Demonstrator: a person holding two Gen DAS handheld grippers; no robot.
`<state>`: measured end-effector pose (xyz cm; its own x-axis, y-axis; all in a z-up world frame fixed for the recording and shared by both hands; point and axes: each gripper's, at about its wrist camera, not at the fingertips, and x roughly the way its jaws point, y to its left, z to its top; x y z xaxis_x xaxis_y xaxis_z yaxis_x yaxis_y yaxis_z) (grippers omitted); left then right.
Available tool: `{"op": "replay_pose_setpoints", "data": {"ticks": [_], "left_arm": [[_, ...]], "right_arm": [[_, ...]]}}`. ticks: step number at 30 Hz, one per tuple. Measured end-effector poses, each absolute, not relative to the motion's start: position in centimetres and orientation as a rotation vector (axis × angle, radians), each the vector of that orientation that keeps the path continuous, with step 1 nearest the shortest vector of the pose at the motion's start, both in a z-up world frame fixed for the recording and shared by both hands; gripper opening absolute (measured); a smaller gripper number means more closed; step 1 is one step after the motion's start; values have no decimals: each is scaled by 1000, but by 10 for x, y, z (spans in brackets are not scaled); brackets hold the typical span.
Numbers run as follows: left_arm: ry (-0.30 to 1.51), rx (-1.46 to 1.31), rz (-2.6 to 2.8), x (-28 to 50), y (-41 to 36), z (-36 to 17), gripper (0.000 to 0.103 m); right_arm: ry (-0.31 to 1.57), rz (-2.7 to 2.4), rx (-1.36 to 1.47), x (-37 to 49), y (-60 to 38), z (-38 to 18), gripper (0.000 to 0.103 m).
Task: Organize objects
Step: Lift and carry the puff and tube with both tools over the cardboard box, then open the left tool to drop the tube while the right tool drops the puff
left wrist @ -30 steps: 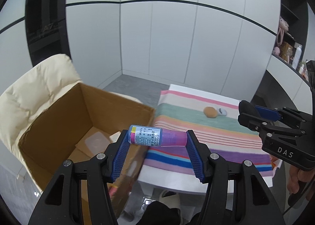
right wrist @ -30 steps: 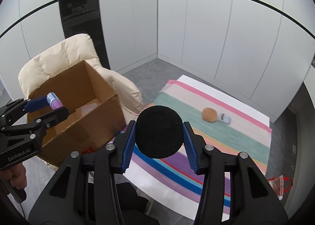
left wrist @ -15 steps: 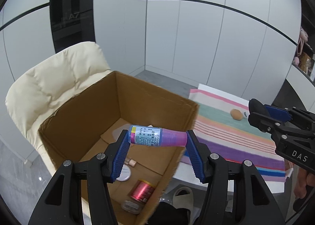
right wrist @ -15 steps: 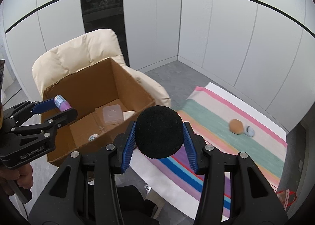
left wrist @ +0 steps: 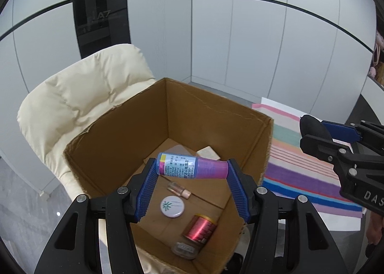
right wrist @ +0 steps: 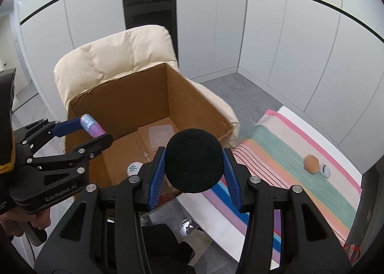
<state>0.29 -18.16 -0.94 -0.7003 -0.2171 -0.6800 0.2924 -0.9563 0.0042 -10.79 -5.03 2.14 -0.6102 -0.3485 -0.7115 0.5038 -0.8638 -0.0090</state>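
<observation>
Over the open cardboard box [left wrist: 216, 115] on the cream chair [left wrist: 79, 96], the left gripper [left wrist: 192, 173] has a pink-and-blue bottle [left wrist: 192, 167] lying crosswise between its pads, long axis running pad to pad, blue labelled end to the left and pink end to the right, slightly tilted. Its jaws are opening with the bottle between them, so I judge it could drop onto the round white compact [left wrist: 172, 206] or the red can [left wrist: 200, 226] below and knock them. Beside it, the right gripper [right wrist: 193, 168] is clamped on a black foam ball [right wrist: 194, 160]; crowding the box risks a clash.
</observation>
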Motion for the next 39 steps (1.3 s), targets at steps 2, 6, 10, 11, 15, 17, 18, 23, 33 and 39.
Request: {"op": "replay_pose_setpoints", "data": {"ticks": [2, 6, 10, 11, 15, 17, 18, 23, 33, 39], "left_arm": [[157, 1032, -2615, 5, -188, -8, 86], [229, 991, -2563, 12, -210, -5, 103], [285, 997, -2538, 20, -226, -4, 103], [295, 994, -2537, 22, -229, -4, 103], [300, 975, -2538, 33, -234, -1, 103], [304, 967, -2538, 38, -239, 0, 103], [307, 964, -2540, 41, -241, 0, 103], [320, 956, -2532, 53, -250, 2, 103], [333, 938, -2508, 67, -262, 5, 103], [334, 939, -2495, 67, -263, 4, 103]], "right_arm": [[298, -2426, 1018, -106, -59, 19, 48], [322, -2408, 1023, -105, -70, 16, 48], [322, -2393, 1028, -107, -78, 15, 48], [316, -2388, 1034, -107, -80, 14, 48], [306, -2369, 1046, -109, -90, 13, 48], [317, -2360, 1047, -109, -97, 11, 48], [321, -2352, 1050, -110, -102, 10, 49], [342, -2324, 1052, -111, -119, 6, 49], [329, -2306, 1038, -114, -142, 2, 51], [272, -2337, 1057, -120, -136, 2, 81]]}}
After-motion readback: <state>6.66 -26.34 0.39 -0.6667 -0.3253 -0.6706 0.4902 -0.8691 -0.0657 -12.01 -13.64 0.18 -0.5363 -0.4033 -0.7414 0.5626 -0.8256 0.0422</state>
